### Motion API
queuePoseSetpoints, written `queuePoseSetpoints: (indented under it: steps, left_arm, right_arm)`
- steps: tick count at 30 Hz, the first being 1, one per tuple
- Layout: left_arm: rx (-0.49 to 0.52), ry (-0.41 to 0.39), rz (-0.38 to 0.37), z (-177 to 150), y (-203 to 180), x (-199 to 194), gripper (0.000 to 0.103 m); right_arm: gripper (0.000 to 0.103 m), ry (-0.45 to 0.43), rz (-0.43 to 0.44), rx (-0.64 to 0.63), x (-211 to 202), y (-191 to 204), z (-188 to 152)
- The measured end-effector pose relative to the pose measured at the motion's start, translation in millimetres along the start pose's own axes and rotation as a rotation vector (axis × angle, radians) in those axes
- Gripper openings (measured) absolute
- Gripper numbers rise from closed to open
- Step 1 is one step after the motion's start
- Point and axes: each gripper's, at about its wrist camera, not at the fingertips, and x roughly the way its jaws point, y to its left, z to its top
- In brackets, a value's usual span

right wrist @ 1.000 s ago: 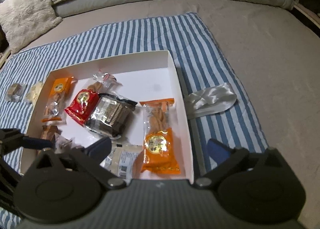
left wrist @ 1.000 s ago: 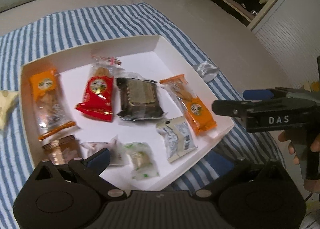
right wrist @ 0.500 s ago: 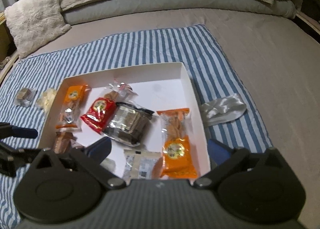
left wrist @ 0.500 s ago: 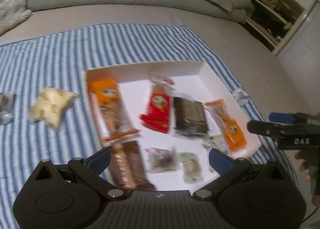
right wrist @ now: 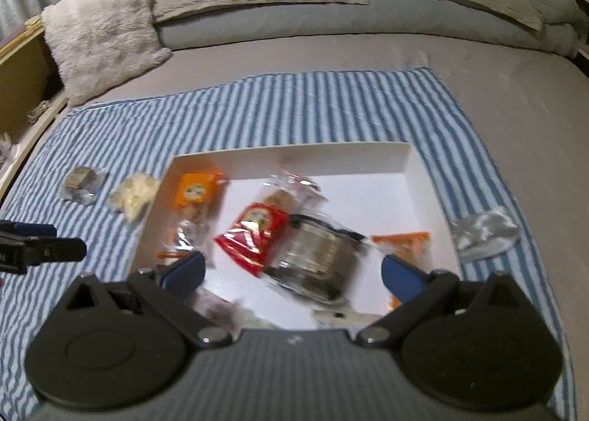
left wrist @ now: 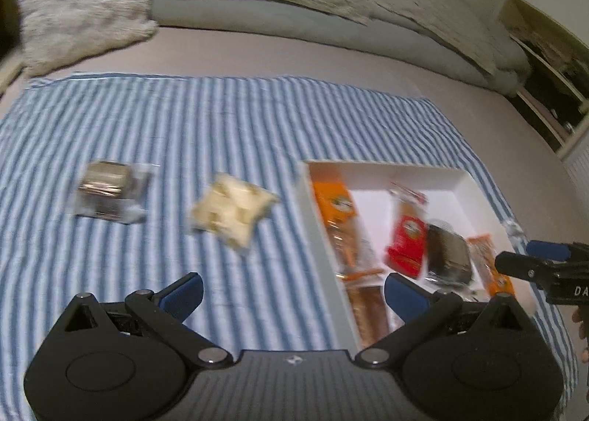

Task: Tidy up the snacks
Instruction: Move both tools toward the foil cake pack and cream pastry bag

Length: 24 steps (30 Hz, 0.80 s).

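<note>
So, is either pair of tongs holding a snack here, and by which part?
Nothing is held. The left tongs and right tongs are both open and empty.

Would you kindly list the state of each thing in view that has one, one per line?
Left tool: open, holding nothing.
Right tool: open, holding nothing.
Shallow white cardboard box: open-topped, partly filled with snacks.
Pale yellow snack packet: sealed, outside the box on the striped cloth.
Clear-wrapped brown snack: outside the box, farther left.
Crumpled silver wrapper: outside the box, to its right.
Red snack packet: inside the box.
</note>
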Motion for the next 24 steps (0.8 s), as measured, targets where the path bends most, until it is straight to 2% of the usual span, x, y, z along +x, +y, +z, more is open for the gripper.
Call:
queuePoseSetpoints:
  steps: [13,24]
  left_arm:
    - [-0.091,-0.089,0.097,1.6,69.9,-27.5,0.103]
    - [-0.153,-0.146,0.193,2.9,126.5,-20.5,0.103]
  right_arm:
    - [0.103,-0.027,0.110,-0.061,24.3,78.2,21.4]
    - [0.103,-0.070,0.200,-0.181,51.9,137.8,32.2]
